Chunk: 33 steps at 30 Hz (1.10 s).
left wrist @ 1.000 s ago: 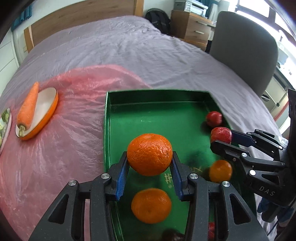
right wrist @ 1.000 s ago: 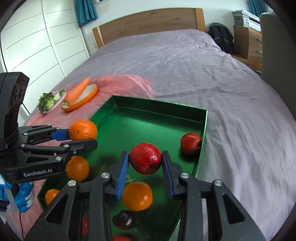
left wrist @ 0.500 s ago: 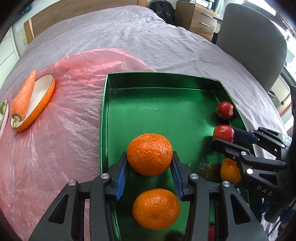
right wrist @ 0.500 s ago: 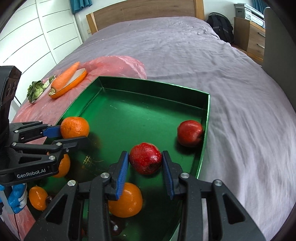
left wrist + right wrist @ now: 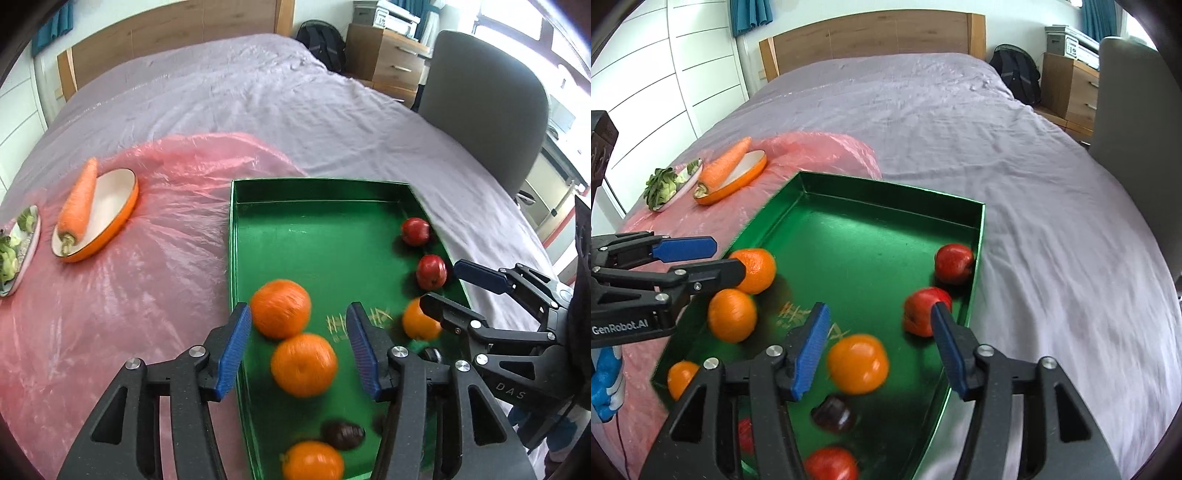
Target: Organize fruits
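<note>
A green tray (image 5: 317,229) (image 5: 871,236) lies on the bed and holds several oranges and red fruits. My left gripper (image 5: 299,347) is open and empty above the tray's left side; the orange (image 5: 280,308) (image 5: 755,269) lies in the tray just beyond its fingers, next to a second orange (image 5: 303,363). My right gripper (image 5: 879,347) is open and empty; the red fruit (image 5: 925,310) (image 5: 431,271) lies in the tray by its right finger, near another red fruit (image 5: 953,263). A dark fruit (image 5: 834,413) lies close to me.
An orange dish (image 5: 98,218) with a carrot (image 5: 78,205) and a plate of greens (image 5: 670,182) sit on pink plastic sheet (image 5: 129,295) left of the tray. A grey chair (image 5: 480,107) and a wooden nightstand (image 5: 384,62) stand to the right of the bed.
Both grippers have opened. The orange has dropped from the left gripper and the red fruit from the right gripper; both now lie in the tray. Both grippers have pulled back.
</note>
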{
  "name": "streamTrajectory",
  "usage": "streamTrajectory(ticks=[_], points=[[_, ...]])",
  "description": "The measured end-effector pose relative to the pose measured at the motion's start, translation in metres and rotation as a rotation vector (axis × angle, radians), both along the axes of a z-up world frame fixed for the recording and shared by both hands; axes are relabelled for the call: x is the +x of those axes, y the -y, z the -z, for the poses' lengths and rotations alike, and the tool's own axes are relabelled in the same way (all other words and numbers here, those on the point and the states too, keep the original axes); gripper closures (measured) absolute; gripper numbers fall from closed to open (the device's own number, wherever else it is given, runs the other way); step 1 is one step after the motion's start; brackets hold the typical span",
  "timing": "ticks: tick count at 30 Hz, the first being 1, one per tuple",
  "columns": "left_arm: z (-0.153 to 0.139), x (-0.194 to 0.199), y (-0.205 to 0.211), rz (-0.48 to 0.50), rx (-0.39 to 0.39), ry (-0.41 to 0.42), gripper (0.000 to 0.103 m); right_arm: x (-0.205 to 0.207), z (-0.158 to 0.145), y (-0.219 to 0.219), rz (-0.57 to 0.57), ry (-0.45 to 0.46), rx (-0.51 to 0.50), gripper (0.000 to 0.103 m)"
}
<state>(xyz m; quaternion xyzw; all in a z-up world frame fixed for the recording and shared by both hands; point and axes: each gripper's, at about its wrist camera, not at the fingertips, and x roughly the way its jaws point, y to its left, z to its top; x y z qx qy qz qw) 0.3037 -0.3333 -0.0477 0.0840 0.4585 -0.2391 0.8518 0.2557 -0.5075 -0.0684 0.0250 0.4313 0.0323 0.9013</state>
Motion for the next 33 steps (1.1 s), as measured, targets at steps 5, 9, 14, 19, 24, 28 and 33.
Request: streamTrajectory(ticks=[5,9,14,19,24,28,33], points=[[-0.015,-0.029,-0.017,-0.004,0.001,0.031,0.055,-0.030,-0.013,-0.014,-0.003,0.005,-0.003,0.000],[-0.022,-0.052,-0.035,-0.030,-0.018,0.032,0.055,-0.058,-0.022,-0.027,-0.003,0.006,-0.002,0.000],[-0.027,-0.090,-0.063,-0.063,-0.030,0.029,0.053,-0.095,-0.032,-0.042,-0.006,0.000,-0.009,0.000],[-0.030,-0.134,-0.091,-0.083,-0.028,0.038,0.051,-0.139,-0.037,-0.058,-0.004,-0.020,-0.014,0.000],[-0.039,-0.176,-0.110,-0.071,0.001,0.093,0.051,-0.175,-0.039,-0.078,-0.013,-0.035,-0.014,0.000],[-0.044,-0.208,-0.131,-0.084,-0.008,0.107,0.051,-0.200,-0.042,-0.097,-0.014,-0.027,-0.009,0.000],[-0.046,-0.235,-0.152,-0.111,-0.021,0.108,0.051,-0.225,-0.045,-0.126,-0.029,-0.004,0.000,0.000]])
